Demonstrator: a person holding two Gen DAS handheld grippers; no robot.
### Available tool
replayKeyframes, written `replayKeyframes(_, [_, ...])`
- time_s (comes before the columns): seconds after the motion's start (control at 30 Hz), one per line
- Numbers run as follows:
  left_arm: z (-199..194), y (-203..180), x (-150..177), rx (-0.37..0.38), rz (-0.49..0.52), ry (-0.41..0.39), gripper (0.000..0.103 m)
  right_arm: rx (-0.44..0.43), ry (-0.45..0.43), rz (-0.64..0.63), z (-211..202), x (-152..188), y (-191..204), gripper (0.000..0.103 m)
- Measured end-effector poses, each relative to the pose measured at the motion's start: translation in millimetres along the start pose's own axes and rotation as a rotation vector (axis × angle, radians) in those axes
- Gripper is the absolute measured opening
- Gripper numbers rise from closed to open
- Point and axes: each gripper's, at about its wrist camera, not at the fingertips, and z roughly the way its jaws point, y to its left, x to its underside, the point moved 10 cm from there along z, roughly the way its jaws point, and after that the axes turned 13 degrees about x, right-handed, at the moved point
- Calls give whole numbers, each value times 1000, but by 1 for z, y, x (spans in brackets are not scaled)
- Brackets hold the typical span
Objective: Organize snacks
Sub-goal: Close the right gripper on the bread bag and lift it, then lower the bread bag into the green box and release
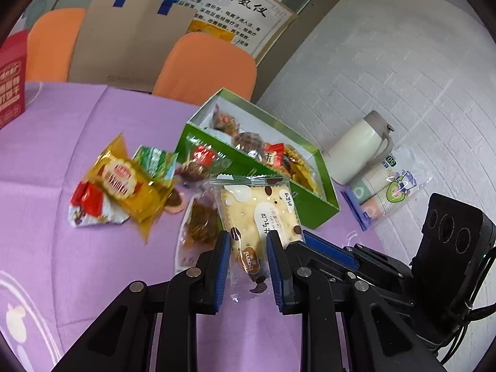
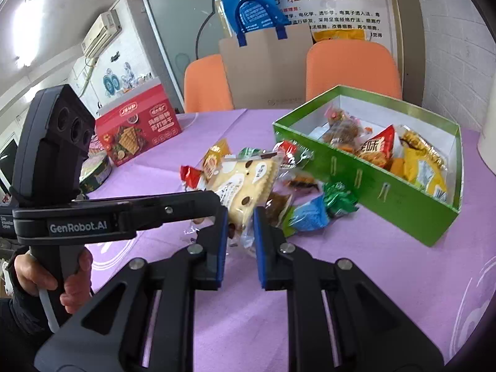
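Observation:
A clear-wrapped cracker packet [image 1: 259, 214] with brown dots sits between the blue pads of both grippers. My left gripper [image 1: 249, 245] is shut on its lower end; in the right wrist view the same packet [image 2: 245, 186] is lifted above the cloth, and my right gripper [image 2: 240, 221] is closed around its lower corner. A green box [image 1: 266, 167] with a white inside holds several wrapped snacks; it also shows in the right wrist view [image 2: 369, 183]. Loose snacks [image 1: 124, 183] lie on the purple cloth left of the box.
A red biscuit box [image 2: 139, 131] and a round tin [image 2: 96, 170] stand at the left. A white thermos [image 1: 359, 148] and a paper cup pack [image 1: 384, 192] lie right of the green box. Orange chairs [image 1: 207, 68] and a paper bag [image 1: 130, 43] stand behind the table.

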Motion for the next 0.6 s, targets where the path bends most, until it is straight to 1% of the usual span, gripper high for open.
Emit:
replayKeyframes(0.13, [25,-19,-29,38,25,7,24,45,-47,33,-9,-25,-30,18])
replayKeyframes(0.3, [63,-39,-60,62,56,25,24,75,-77,98,-10,-45,-71,18])
replayKeyframes(0.43, [98,-41,-75,78,49,59,24,102,-91,155,0,-53,-103,18])
replayKeyframes(0.6, [136,-30,-81,80,19,103,24,92,-79,250,19,-50,-133,18])
